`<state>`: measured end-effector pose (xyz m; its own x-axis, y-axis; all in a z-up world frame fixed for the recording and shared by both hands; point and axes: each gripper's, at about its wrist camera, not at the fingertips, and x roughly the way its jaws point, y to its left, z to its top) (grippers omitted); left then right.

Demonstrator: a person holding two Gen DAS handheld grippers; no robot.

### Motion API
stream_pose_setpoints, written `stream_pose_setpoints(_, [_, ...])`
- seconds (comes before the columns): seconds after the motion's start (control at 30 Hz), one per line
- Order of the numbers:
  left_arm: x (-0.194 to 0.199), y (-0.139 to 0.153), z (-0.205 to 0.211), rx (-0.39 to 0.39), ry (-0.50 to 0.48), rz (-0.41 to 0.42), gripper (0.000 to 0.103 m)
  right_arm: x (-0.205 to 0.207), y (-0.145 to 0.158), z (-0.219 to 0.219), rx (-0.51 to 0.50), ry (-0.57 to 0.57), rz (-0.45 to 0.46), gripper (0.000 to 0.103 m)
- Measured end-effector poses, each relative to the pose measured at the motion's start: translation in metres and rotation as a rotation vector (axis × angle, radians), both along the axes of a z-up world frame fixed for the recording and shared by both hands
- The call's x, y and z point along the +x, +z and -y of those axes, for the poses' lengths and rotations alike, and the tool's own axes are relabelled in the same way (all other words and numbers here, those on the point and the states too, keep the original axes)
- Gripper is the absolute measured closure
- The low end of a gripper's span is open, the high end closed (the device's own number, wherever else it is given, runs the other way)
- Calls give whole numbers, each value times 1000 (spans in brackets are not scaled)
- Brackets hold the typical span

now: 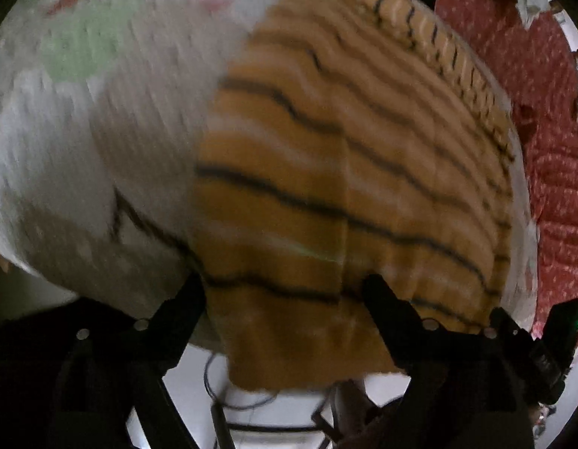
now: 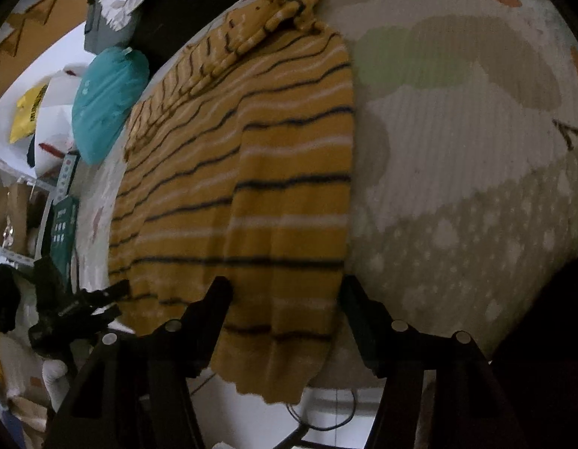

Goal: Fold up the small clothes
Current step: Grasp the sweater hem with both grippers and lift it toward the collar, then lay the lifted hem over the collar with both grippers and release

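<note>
While the striped sweater (image 2: 251, 194) overhangs the table (image 2: 457, 157), each hand-held gripper (image 1: 285, 292) (image 2: 285, 295) gapes, gripping nothing.

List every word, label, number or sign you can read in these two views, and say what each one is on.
No text can be read in either view.
Yellow bag: dark print, too small and tilted to read.
Dark green box: pale marks, too blurred to read.
Striped mustard sweater: no label shows.
Patterned table cover: shapes only, no words.
</note>
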<state>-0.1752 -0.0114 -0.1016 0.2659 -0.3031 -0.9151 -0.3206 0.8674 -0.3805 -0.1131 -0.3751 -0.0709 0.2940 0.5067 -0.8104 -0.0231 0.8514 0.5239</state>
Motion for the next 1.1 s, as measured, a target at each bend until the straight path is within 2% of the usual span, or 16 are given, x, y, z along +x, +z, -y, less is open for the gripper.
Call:
stream_pose_setpoints(0.2, [-6, -5, 14, 48, -3, -8, 19, -12, -7, -13, -2, 35, -13, 35])
stream_pose_setpoints(0.27, [-13, -7, 16, 28, -6, -22, 20, -16, -10, -16, -1, 41, -26, 35])
stream_pose_setpoints(0.37, [-22, -6, 16, 50, -16, -46, 53, -21, -16, -26, -2, 52, -58, 35])
stream_pose_setpoints(0.4, [-25, -5, 16, 49, -15, -41, 67, -24, -17, -31, -6, 54, -65, 36])
stream_pose_setpoints(0.43, [-28, -2, 17, 46, -16, -30, 73, -26, -18, -35, -12, 62, -70, 38])
stream_pose_setpoints(0.47, [-32, 0, 19, 52, -14, -22, 82, -28, -19, -39, -21, 78, -75, 39])
stream_pose_setpoints(0.5, [-38, 3, 20, 61, -15, -7, 89, -29, -20, -43, -34, 88, -77, 49])
stream_pose_setpoints(0.53, [-39, 6, 22, 76, -16, -1, 89, -30, -22, -48, -51, 102, -81, 68])
stream_pose_setpoints(0.57, [-40, 8, 25, 92, -17, 8, 92, -30, -24, -51, -72, 118, -85, 81])
stream_pose_setpoints(0.6, [-41, 11, 29, 109, -18, 16, 92, -30, -25, -52, -70, 122, -87, 89])
stream_pose_setpoints(0.73, [-57, 28, 37, 161, 0, 52, 93, -32, -12, -45, -43, 126, -83, 92])
stream_pose_setpoints(0.9, [-77, 52, 40, 189, 14, 78, 94, -36, 24, -39, -37, 198, -54, 93])
stream_pose_setpoints(1.0, [-99, 65, 37, 179, 6, 87, 94, -44, 37, -30, -48, 228, -46, 93])
stream_pose_setpoints(1.1, [-105, 76, 32, 160, 2, 84, 94, -52, 43, -19, -39, 236, -57, 94])
